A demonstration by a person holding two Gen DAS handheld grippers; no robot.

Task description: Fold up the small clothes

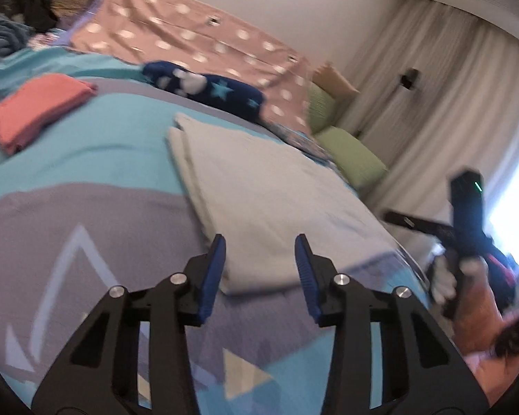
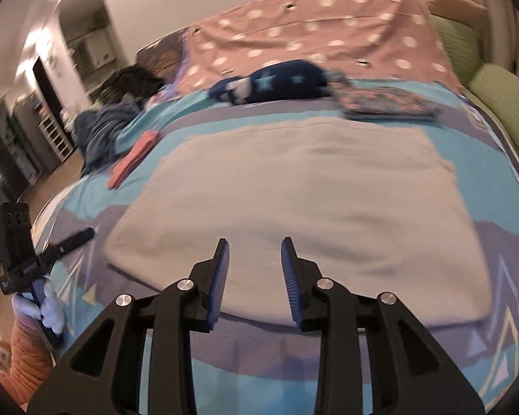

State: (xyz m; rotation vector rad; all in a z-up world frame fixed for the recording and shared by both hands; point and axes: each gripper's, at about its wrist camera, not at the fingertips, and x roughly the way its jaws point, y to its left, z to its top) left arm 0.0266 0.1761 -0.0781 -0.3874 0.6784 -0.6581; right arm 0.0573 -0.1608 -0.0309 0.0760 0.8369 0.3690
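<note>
A pale grey-white garment (image 1: 270, 200) lies folded flat on the blue and purple bedspread (image 1: 86, 159); it also shows in the right wrist view (image 2: 294, 200). My left gripper (image 1: 259, 245) is open and empty, hovering just above the garment's near edge. My right gripper (image 2: 254, 245) is open and empty, above the garment's near edge. The right gripper's body shows at the right of the left wrist view (image 1: 467, 214). The left gripper's body shows at the left of the right wrist view (image 2: 20, 256). A folded coral garment (image 1: 34, 110) lies to the left (image 2: 135, 162).
A navy star-patterned item (image 1: 207, 86) lies at the back, by a pink dotted pillow (image 1: 197, 38). A folded floral garment (image 2: 387, 103) sits back right. Green cushions (image 2: 501, 100) line the right side. A blue blanket (image 2: 103, 128) and dark clothes (image 1: 34, 3) lie far left.
</note>
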